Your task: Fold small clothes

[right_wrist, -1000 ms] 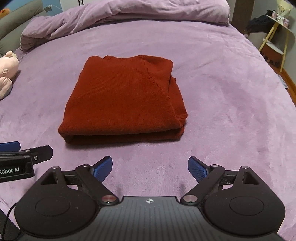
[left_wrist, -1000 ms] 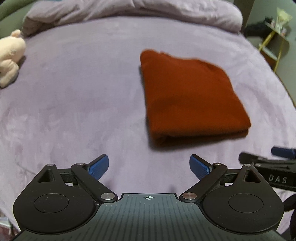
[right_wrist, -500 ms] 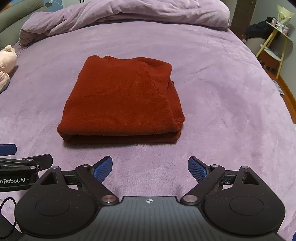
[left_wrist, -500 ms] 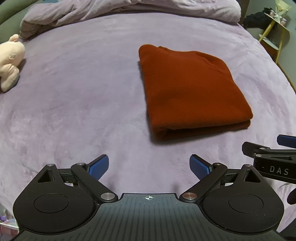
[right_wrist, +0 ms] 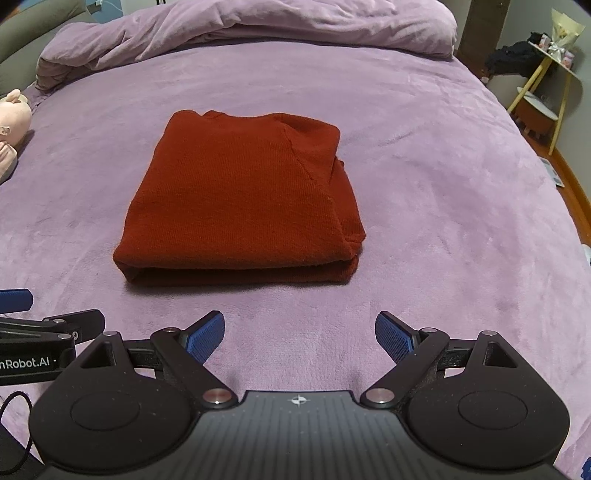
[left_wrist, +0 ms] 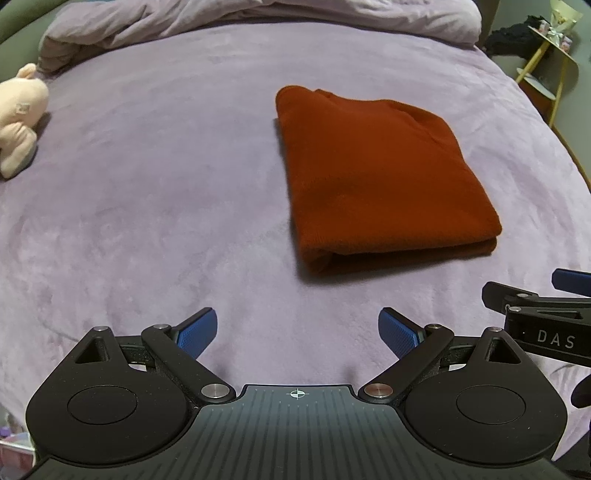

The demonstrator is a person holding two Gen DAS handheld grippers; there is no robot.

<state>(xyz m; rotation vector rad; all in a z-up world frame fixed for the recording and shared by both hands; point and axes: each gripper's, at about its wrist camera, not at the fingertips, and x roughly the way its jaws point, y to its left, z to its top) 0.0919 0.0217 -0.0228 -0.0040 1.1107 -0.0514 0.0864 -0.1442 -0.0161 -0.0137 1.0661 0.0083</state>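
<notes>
A rust-red garment lies folded into a flat rectangle on the purple bed cover; it also shows in the right wrist view, straight ahead. My left gripper is open and empty, held back from the garment's near left corner. My right gripper is open and empty, held back from the garment's near folded edge. Each gripper shows at the edge of the other's view: the right one and the left one.
A bunched purple duvet lies along the far side of the bed. A pale plush toy sits at the left edge. A yellow-legged side stand stands beyond the bed's right side.
Both grippers have drawn back slightly from the folded garment and stay open. The garment has not moved.
</notes>
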